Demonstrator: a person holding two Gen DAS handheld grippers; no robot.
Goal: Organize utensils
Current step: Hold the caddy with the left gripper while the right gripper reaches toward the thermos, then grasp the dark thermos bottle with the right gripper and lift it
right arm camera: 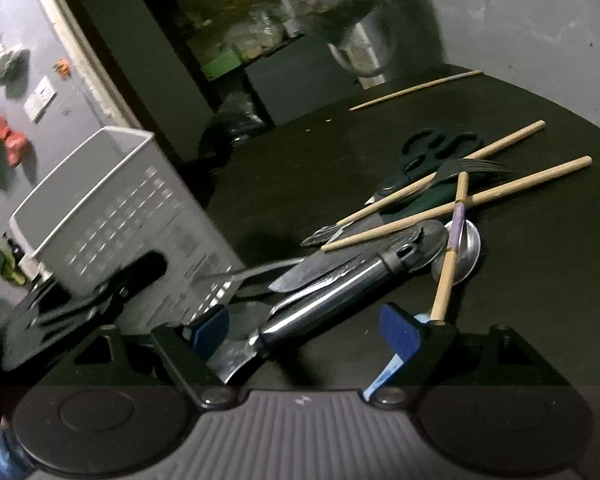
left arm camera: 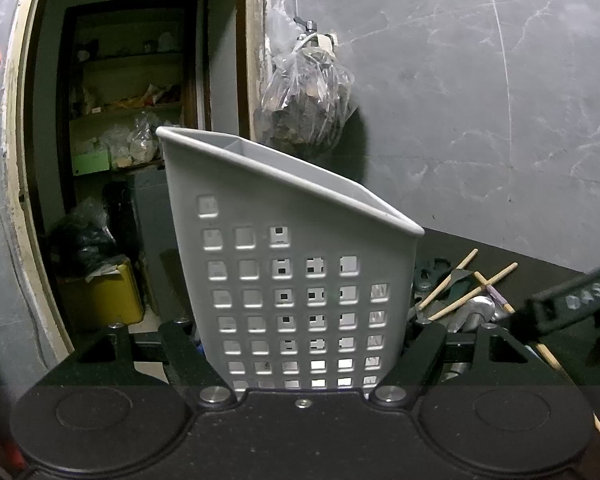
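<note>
A grey perforated utensil holder (left arm camera: 296, 264) stands upright between the fingers of my left gripper (left arm camera: 304, 344), which is shut on its base. In the right wrist view the holder (right arm camera: 124, 216) stands at the left of a dark table (right arm camera: 520, 280), with the left gripper (right arm camera: 80, 300) on it. A pile of utensils lies in the middle: a steel-handled tool (right arm camera: 332, 296), a knife (right arm camera: 312, 272), a spoon (right arm camera: 460, 252), a fork (right arm camera: 468, 168), black scissors (right arm camera: 436, 148) and wooden chopsticks (right arm camera: 456, 204). My right gripper (right arm camera: 304, 332) is open, its blue-padded fingers on either side of the steel handle.
One chopstick (right arm camera: 416, 88) lies alone at the table's far side. A metal pot (right arm camera: 364, 52) stands behind it. A plastic bag (left arm camera: 308, 96) hangs on the grey wall. An open doorway with cluttered shelves (left arm camera: 128, 100) is at the left. The pile also shows at the right of the left wrist view (left arm camera: 464, 300).
</note>
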